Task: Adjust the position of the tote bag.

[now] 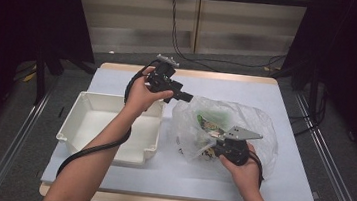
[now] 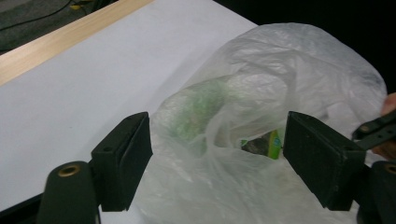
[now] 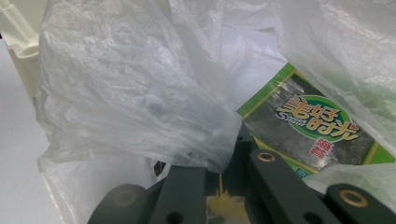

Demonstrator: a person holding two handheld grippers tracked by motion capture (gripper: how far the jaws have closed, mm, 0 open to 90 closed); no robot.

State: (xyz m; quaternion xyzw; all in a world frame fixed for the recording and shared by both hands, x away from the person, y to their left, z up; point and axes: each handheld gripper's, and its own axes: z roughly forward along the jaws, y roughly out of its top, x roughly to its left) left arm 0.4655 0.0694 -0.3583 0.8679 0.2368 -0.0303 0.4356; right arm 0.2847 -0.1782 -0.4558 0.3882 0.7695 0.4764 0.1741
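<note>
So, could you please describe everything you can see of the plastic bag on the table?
The plastic bag is thin, crinkled and see-through, lying slumped on the white table cover right of the white tub. Inside show a green snack packet and something pale green. The right hand-held gripper is shut on its near edge; the left hand-held gripper stands open astride its film, pads not pressing.

The plastic bag [image 3: 140, 102] hides the right gripper's [image 3: 224, 163] jaw tips.
</note>
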